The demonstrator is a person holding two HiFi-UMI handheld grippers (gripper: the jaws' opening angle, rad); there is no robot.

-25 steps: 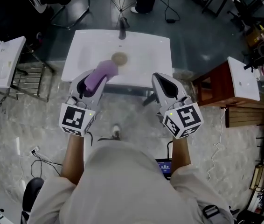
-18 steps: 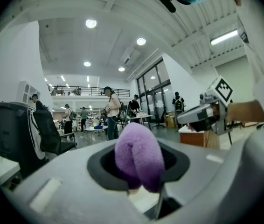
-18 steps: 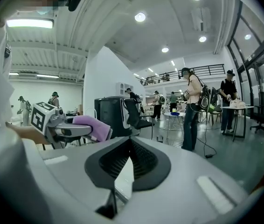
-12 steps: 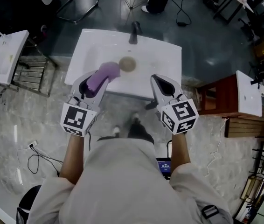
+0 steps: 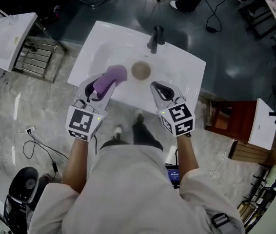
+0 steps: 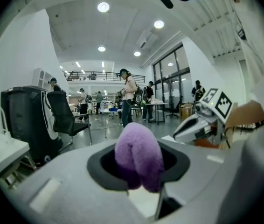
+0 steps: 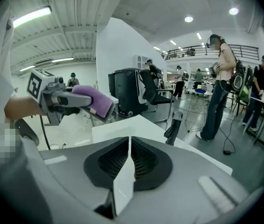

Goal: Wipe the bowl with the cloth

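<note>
The bowl is a white wash basin [image 5: 179,65] with a brownish drain [image 5: 140,70] and a dark faucet [image 5: 155,37]. My left gripper [image 5: 104,84] is shut on a purple cloth [image 5: 110,76], which bulges out past its tips [image 6: 139,153]. The cloth hangs over the basin's near left part, left of the drain. My right gripper [image 5: 158,87] hovers above the front rim, right of the drain. Its jaws [image 7: 129,141] have just been opening a hair, but the tips still look together, with nothing between them.
A second white basin [image 5: 6,33] and a metal rack [image 5: 36,55] stand at the left. At the right are a wooden stand [image 5: 226,118] and another white basin [image 5: 262,126]. Cables lie on the floor. Several people stand beyond the faucet.
Both grippers have moved forward and down, from in front of the basin to over its near edge. The purple cloth stays in the left gripper.
</note>
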